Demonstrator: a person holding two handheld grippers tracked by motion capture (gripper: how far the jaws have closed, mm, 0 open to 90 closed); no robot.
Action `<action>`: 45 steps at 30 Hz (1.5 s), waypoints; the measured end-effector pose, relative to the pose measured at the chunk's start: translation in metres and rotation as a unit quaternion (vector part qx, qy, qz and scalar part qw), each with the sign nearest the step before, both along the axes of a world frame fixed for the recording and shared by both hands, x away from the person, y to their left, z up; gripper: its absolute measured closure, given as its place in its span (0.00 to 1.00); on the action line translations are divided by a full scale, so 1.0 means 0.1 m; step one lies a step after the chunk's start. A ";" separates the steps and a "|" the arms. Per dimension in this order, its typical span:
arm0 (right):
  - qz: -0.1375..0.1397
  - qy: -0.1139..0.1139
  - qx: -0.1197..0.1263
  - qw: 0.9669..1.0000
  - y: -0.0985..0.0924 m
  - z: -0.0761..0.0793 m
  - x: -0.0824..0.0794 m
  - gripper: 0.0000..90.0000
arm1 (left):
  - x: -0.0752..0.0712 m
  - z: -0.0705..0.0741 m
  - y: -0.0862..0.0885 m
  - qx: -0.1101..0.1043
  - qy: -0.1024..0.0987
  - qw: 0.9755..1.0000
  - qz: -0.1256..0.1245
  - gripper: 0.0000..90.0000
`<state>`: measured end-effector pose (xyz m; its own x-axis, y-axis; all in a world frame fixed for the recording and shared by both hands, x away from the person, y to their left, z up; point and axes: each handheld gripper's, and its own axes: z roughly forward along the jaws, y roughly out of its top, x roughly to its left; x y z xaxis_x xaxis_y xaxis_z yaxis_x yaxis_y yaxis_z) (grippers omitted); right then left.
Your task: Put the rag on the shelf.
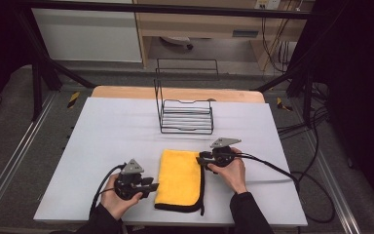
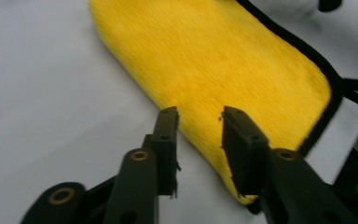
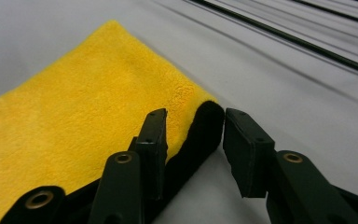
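High view, one yellow cloth (image 1: 178, 180), one wire rack (image 1: 185, 116), two grippers

table (image 1: 107, 141): white top, wood edge at the far side | cloth (image 1: 177, 178): yellow with black hem, folded, lies flat near my edge, about the middle | rack (image 1: 185, 114): black wire, stands farther from me behind the cloth, well apart from it | my tongs: do not rest on the table
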<state>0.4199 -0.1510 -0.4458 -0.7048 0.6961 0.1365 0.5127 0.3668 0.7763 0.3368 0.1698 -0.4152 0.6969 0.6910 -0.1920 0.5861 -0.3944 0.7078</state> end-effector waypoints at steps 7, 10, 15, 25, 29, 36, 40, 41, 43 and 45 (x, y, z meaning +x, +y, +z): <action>-0.005 -0.004 0.023 1.000 -0.08 0.09 -0.09 0.39 | 0.33 0.02 0.03 -0.002 -0.018 1.000 0.013 0.38; -0.012 -0.010 0.024 1.000 -0.14 0.09 -0.11 0.32 | 0.44 0.00 0.00 -0.007 -0.028 1.000 0.008 0.27; -0.023 -0.006 0.027 0.999 -0.25 0.07 -0.15 0.21 | 0.61 0.00 -0.08 -0.003 -0.028 1.000 -0.003 0.19; -0.036 -0.016 0.022 0.999 -0.36 0.08 -0.20 0.15 | 0.90 -0.06 -0.27 0.025 -0.026 0.999 0.007 0.09; -0.035 -0.021 0.016 0.999 -0.37 0.07 -0.21 0.15 | 0.99 -0.12 -0.33 0.036 -0.033 0.999 0.016 0.15; -0.037 -0.020 0.019 0.999 -0.36 0.06 -0.21 0.16 | 1.09 -0.24 -0.40 0.049 -0.017 0.998 0.029 0.44; -0.034 -0.018 0.019 0.999 -0.35 0.06 -0.21 0.20 | 1.11 -0.27 -0.39 0.022 0.011 0.999 0.027 0.58; -0.033 -0.017 0.020 0.999 -0.35 0.06 -0.21 0.21 | 1.10 -0.27 -0.39 0.021 0.014 0.999 0.025 0.61; -0.032 -0.017 0.021 0.999 -0.35 0.06 -0.21 0.23 | 1.10 -0.29 -0.39 0.020 0.017 0.999 0.022 0.66; -0.032 -0.018 0.022 0.999 -0.34 0.05 -0.20 0.24 | 1.09 -0.30 -0.40 0.020 0.019 0.999 0.021 0.71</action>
